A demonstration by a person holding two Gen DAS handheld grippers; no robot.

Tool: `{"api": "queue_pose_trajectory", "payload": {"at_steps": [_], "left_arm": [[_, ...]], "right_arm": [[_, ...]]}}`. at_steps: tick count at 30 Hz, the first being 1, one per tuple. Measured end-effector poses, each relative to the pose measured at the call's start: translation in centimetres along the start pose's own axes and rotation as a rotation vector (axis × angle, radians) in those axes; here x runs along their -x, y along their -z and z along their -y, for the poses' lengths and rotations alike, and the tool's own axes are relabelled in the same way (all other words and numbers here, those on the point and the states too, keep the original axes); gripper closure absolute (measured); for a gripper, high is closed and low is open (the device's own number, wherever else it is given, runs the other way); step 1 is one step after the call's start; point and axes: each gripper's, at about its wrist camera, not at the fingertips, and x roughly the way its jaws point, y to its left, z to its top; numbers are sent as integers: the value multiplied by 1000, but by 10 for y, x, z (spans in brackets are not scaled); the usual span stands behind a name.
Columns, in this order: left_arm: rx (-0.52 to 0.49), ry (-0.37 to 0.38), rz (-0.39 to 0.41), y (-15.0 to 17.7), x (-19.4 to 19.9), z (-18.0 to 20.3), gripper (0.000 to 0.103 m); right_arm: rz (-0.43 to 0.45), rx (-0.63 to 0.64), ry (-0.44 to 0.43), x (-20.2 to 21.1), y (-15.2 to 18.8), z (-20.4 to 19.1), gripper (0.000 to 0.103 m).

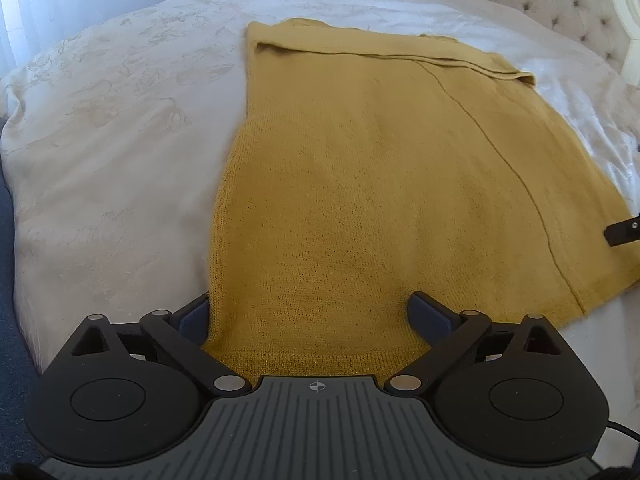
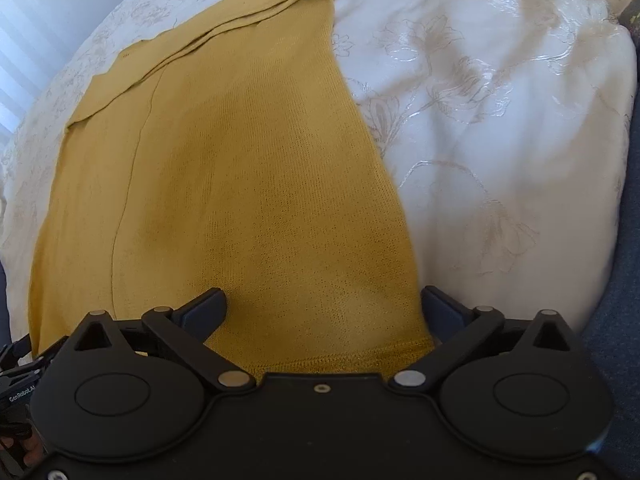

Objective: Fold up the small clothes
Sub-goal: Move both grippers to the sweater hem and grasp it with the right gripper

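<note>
mustard knit garment [image 1: 360,168] flat on cream bedspread [image 1: 120,120] — left gripper [image 1: 310,312] and right gripper [image 2: 324,304] both spread wide, unclamped

Left wrist view: taken from behind left gripper [image 1: 310,314], aimed steeply down and forward across bed [image 1: 112,128] toward headboard [image 1: 560,0]. Right wrist view: set close above right gripper [image 2: 324,306], steeper. Shared: yellow knit garment [image 1: 380,168] [image 2: 240,168], near hem.
</note>
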Motion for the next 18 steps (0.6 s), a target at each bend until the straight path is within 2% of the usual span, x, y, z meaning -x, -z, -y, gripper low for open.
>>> {"api": "queue_pose_trajectory", "payload": {"at_steps": [5, 18], "left_arm": [[-2, -4, -3, 1, -2, 1, 1], [38, 41, -16, 0, 14, -14, 5]], "right_arm": [[-9, 40, 37, -3, 3, -8, 0], [0, 8, 2, 2, 4, 1, 0]]}}
